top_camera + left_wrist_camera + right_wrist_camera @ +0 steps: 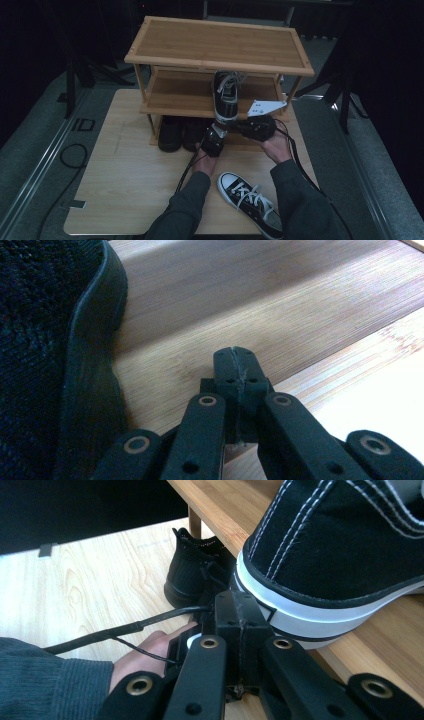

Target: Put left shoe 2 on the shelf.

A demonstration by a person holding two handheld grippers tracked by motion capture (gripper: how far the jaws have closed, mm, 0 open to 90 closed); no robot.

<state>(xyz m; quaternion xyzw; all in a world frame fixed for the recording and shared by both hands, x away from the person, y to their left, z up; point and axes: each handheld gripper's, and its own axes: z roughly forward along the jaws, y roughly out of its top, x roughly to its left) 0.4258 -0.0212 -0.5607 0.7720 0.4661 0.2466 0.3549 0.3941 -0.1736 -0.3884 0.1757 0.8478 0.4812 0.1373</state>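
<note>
A black-and-white sneaker point(226, 95) stands on the middle shelf of a wooden shoe rack point(165, 97), its heel toward me and out over the shelf's front edge. Its heel point(330, 555) looms large in the right gripper view. My right gripper point(234, 125) is shut with nothing in it, its tip point(237, 607) right at the white sole of that heel. My left gripper point(219, 129) is just below it, also shut point(235, 357) and holding nothing, over the wooden bottom shelf point(260, 305) beside a black shoe point(45, 365). A second sneaker point(250, 202) lies on the table between my forearms.
Two black shoes point(170, 132) stand side by side on the bottom shelf under the rack's left half. The top shelf point(215, 42) is bare. Cables trail from both grippers over the light wooden table point(130, 175). Dark floor and stands surround the table.
</note>
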